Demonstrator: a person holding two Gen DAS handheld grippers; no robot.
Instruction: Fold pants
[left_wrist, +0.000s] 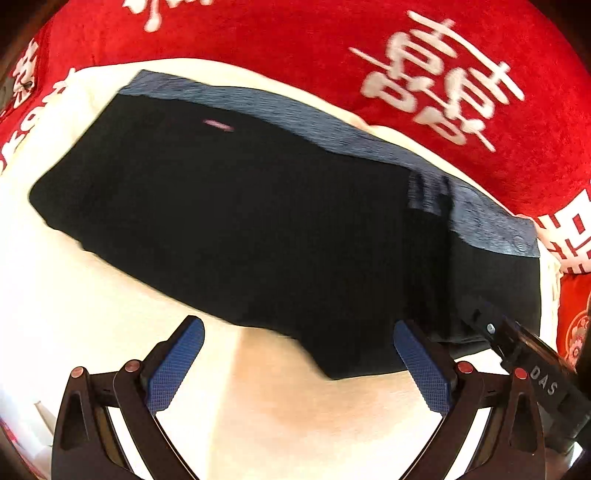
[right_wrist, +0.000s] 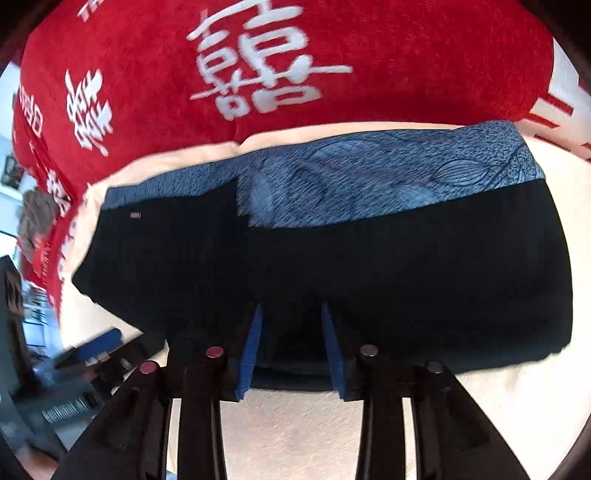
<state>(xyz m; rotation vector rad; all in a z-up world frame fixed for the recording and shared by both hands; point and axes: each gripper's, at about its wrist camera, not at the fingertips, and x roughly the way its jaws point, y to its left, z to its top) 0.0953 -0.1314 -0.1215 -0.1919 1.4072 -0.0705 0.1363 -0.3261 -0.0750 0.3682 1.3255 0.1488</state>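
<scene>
Black pants (left_wrist: 240, 221) with a blue patterned waistband (left_wrist: 332, 125) lie folded flat on a cream cloth (left_wrist: 74, 295). My left gripper (left_wrist: 298, 322) hovers over the pants' near edge, jaws wide apart and nothing between them. In the right wrist view the pants (right_wrist: 369, 277) fill the middle, with the waistband (right_wrist: 369, 177) along the far side. My right gripper (right_wrist: 291, 307) points down at the near edge. Its blue pads (right_wrist: 255, 347) stand a little apart, with dark cloth showing in the gap but not pinched. The right tool's black body (left_wrist: 524, 350) shows at the pants' right end.
A red blanket (left_wrist: 258, 37) with white characters lies under the cream cloth (right_wrist: 314, 424) and beyond the pants. At the far left of the right wrist view, past the bed's edge, is blurred room clutter (right_wrist: 22, 314). The left tool's blue pad (right_wrist: 109, 338) shows there too.
</scene>
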